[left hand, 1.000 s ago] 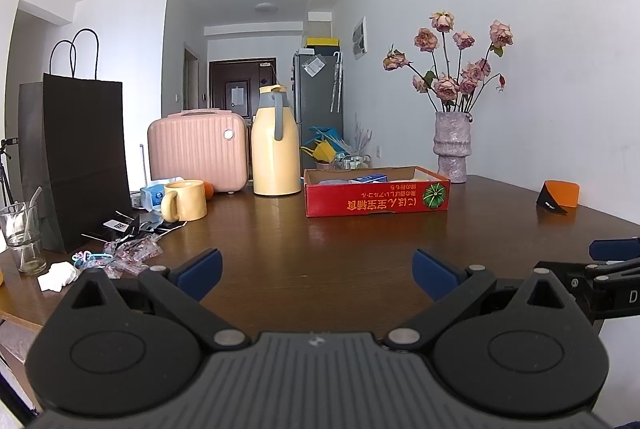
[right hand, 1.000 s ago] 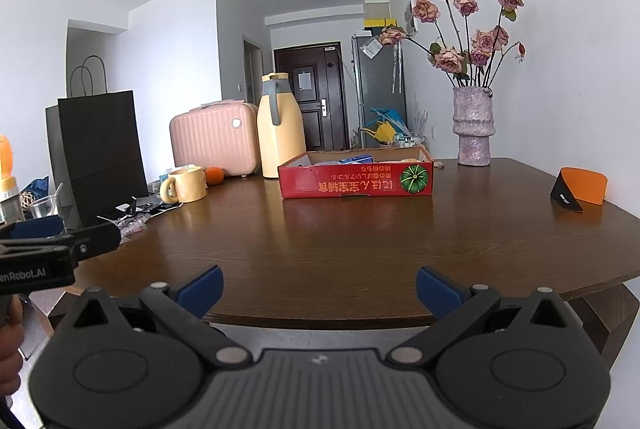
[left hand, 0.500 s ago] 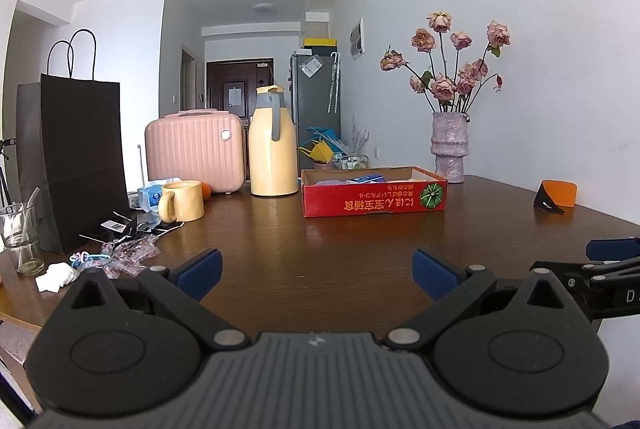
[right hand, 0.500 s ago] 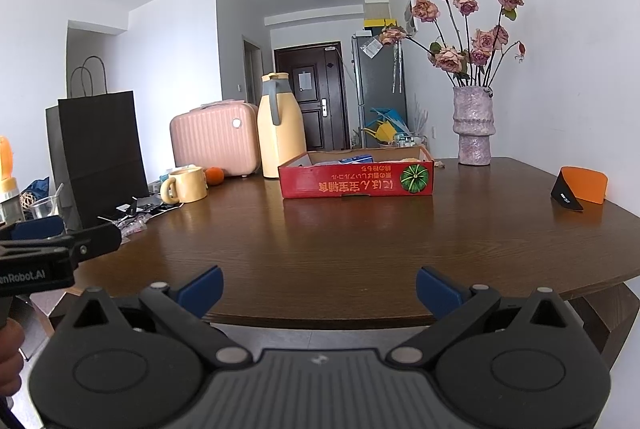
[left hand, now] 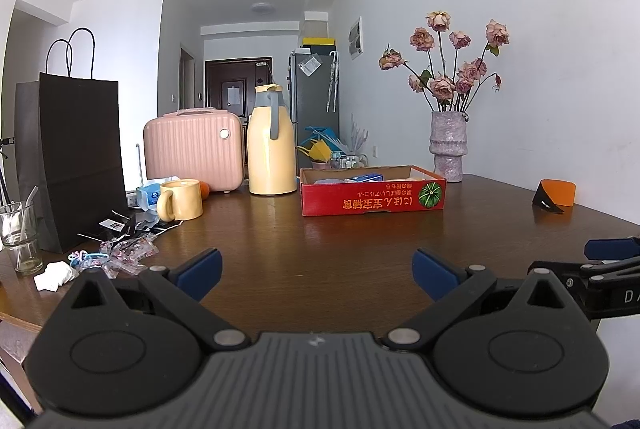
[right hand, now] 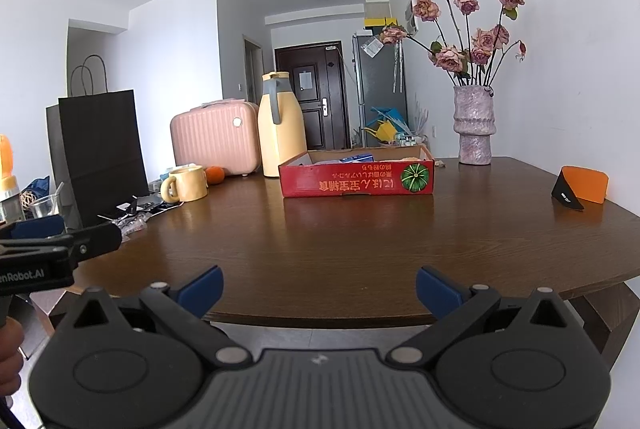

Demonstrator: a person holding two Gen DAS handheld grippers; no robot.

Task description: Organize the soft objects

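The left claw [left hand: 316, 269] is held level above the near edge of the wooden bench [left hand: 320, 241] with its blue-padded fingers spread wide; nothing is gripped. The right claw [right hand: 319, 287] is likewise spread and empty, positioned just off the near edge of the bench.

The red cardboard box [left hand: 372, 195] is taken as the landmark. It is seated toward the far side of the bench, well apart from both claws. Soft items are seen inside it, but their type cannot be determined. A yellow thermos jug [left hand: 271, 145] is located just left of the box, with a pink case [left hand: 194, 149] further left. A yellow mug [left hand: 181, 205] is placed left of and nearer than the box. A vase of dried roses [left hand: 448, 147] is positioned behind the right end of the box. A black paper bag [left hand: 78, 157] is located far to the left. An orange-and-black folded item [left hand: 554, 197] lies well to the right.
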